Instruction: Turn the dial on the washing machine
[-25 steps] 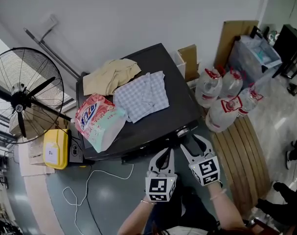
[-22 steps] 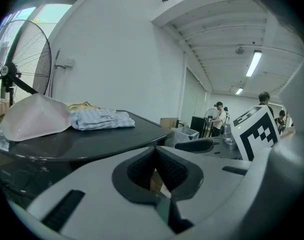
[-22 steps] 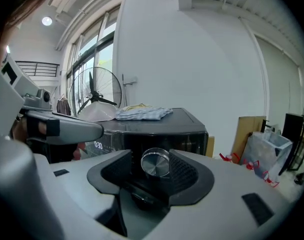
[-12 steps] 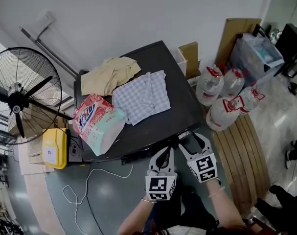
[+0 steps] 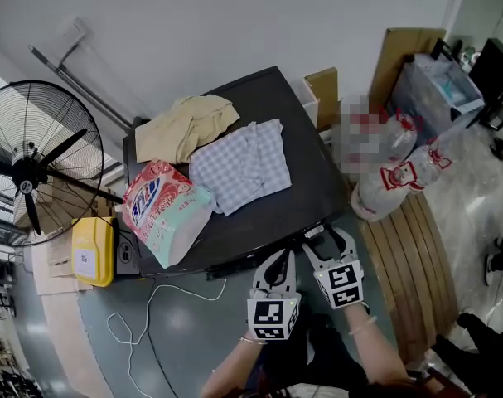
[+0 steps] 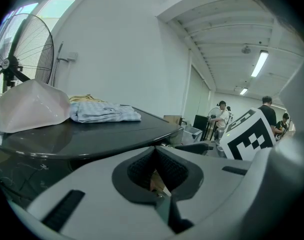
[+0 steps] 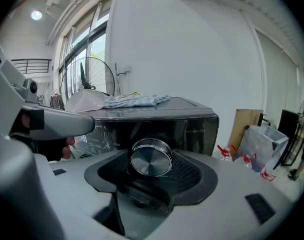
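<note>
The dark washing machine point(image 5: 305, 177) stands in front of me, seen from above in the head view. Its round silver dial point(image 7: 151, 157) sits on the front panel at the right, barely visible as the dial point(image 5: 312, 233) from above. My right gripper point(image 5: 320, 239) is at the dial, its jaws opening; the right gripper point(image 7: 153, 176) has the dial between its pads with a small gap on the left side. My left gripper point(image 5: 276, 261) hangs just left of it, below the machine's front edge. The left gripper point(image 6: 156, 153) is shut with nothing in it.
On the lid lie a detergent bag point(image 5: 164, 210), a checked cloth point(image 5: 239, 164) and a beige cloth point(image 5: 185, 127). A standing fan point(image 5: 36, 160) and yellow container point(image 5: 94, 251) are left. Water bottles point(image 5: 392, 185) and a wooden bench point(image 5: 408, 255) are right. A white cable point(image 5: 152, 305) lies on the floor.
The right gripper's jaws have spread a little wider around the dial. The left gripper has stayed where it was.
</note>
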`<state>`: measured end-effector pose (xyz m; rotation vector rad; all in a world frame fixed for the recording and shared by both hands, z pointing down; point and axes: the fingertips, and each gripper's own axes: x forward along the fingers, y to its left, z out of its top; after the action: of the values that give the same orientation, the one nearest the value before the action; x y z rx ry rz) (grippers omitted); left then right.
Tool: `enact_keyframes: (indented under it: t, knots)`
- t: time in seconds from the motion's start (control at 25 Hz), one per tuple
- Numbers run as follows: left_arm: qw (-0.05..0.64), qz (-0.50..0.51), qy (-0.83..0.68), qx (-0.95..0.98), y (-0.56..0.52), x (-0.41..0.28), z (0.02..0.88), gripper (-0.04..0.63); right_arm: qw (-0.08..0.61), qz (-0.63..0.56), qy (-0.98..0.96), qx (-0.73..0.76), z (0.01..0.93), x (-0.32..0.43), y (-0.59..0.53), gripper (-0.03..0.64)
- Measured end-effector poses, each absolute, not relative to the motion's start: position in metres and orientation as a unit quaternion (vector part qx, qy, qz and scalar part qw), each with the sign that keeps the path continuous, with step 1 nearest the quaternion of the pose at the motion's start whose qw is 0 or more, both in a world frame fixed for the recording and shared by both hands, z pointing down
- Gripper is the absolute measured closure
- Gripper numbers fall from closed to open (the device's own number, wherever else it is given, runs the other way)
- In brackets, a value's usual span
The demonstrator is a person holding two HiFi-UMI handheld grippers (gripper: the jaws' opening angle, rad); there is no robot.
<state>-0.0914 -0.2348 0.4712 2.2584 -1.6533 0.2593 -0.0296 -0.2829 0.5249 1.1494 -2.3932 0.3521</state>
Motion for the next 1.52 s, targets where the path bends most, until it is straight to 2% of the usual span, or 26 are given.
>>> enact_keyframes:
  t: [0.32, 1.16, 1.52]
  knots:
    - [0.168, 0.089, -0.583, 0.790, -0.238, -0.095, 0.475, 0.580, 0.218, 0.146, -0.866, 0.426, 0.524, -0.029, -0.287, 0.331]
    - [0.176, 0.086, -0.587, 0.786, -0.229, -0.095, 0.481, 0.580, 0.119, 0.280, -0.857, 0.416, 0.525, -0.023, -0.288, 0.334]
    - [0.181, 0.080, -0.592, 0.781, -0.224, -0.100, 0.487, 0.580, 0.112, 0.283, -0.858, 0.413, 0.524, -0.024, -0.289, 0.334]
